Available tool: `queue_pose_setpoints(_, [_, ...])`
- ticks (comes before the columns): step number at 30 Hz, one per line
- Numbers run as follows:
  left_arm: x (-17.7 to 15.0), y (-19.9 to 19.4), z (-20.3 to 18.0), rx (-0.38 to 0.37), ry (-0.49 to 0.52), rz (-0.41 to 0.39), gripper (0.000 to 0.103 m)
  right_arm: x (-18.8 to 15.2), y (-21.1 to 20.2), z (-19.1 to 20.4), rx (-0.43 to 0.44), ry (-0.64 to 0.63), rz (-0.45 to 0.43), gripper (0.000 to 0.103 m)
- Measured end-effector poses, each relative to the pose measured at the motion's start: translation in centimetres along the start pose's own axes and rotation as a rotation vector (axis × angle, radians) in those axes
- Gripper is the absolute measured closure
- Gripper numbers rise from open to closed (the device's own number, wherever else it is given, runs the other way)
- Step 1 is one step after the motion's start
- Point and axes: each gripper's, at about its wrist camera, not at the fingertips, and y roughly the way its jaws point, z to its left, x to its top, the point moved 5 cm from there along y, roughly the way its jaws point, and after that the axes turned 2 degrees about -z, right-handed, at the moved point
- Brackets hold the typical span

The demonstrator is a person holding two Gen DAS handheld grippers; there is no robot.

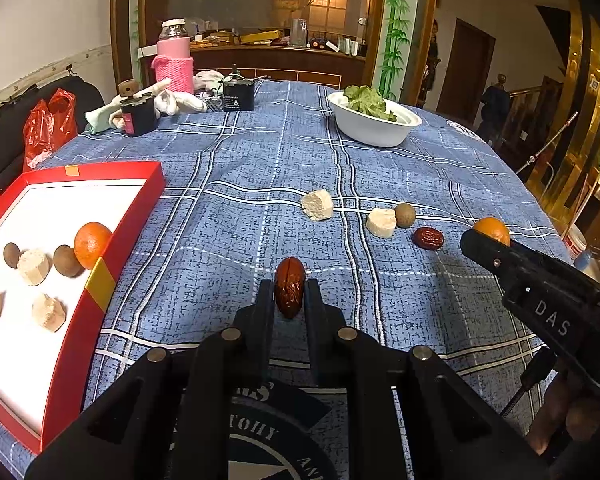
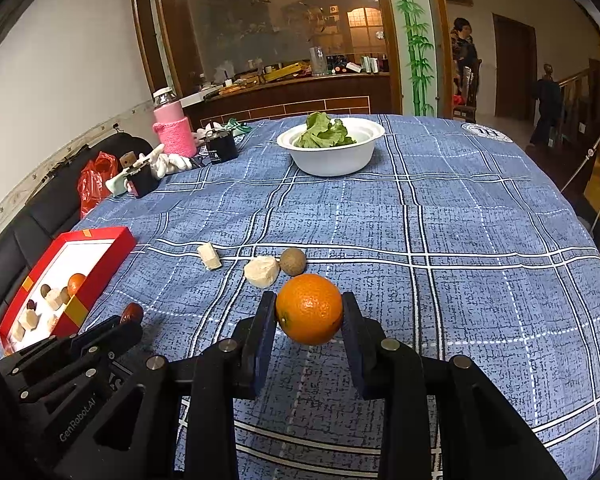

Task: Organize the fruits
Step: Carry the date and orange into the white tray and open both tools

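My left gripper [image 1: 289, 294] is shut on a red date [image 1: 289, 292] and holds it above the blue checked cloth. My right gripper [image 2: 309, 312] is shut on an orange [image 2: 309, 309], also lifted; it shows in the left wrist view [image 1: 492, 231] at the right. A red box [image 1: 112, 248] with a white inside lies at the left and holds an orange [image 1: 92, 244], brown longans, pale chunks and a dark date. On the cloth lie two pale chunks [image 1: 318, 205] [image 1: 381, 222], a longan [image 1: 405, 215] and another red date [image 1: 429, 238].
A white bowl of green leaves [image 1: 374, 120] stands at the far middle of the table. A pink bottle [image 1: 174, 60], two black jars [image 1: 238, 94] and white gloves sit at the far left. A red plastic bag [image 1: 48, 128] lies off the left edge.
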Motion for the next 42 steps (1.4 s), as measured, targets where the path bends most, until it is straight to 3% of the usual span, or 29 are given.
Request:
queue_pose_setpoints(15, [0.3,-1.9,1.4,0.049,-0.006,-0.031,0.091,0.3,-0.5,0.2,0.008,-0.009,-0.021,0.070])
queue_pose_setpoints(20, [0.6,-4.9,5.1,0.065,-0.060,-0.056,0.091,0.0,-0.3,0.8,-0.009,-0.049,-0.015,0.070])
queue_pose_setpoints(25, [0.1,-7.6,11.2,0.109,-0.143,-0.057,0.091,-0.5,0.1,2.5,-0.008,-0.095,0.019,0.070])
queue_pose_setpoints(30, [-0.3,-9.0,17.5,0.186,-0.252,-0.058,0.090,-0.8,-0.8,8.6,0.092,-0.178,0.041,0.070])
queue_pose_setpoints(34, [-0.4,-9.2,21.2,0.244,-0.299,-0.052,0.090,-0.8,-1.6,15.8,0.236,-0.244,0.051,0.071])
queue_pose_setpoints(38, [-0.7,-8.5,23.8,0.271,-0.327,-0.026,0.090,-1.2,-1.1,22.4,0.348,-0.285,0.076,0.071])
queue_pose_setpoints(42, [-1.3,-7.3,25.2,0.278,-0.326,0.015,0.090,-1.9,0.3,26.3,0.399,-0.306,0.118,0.071])
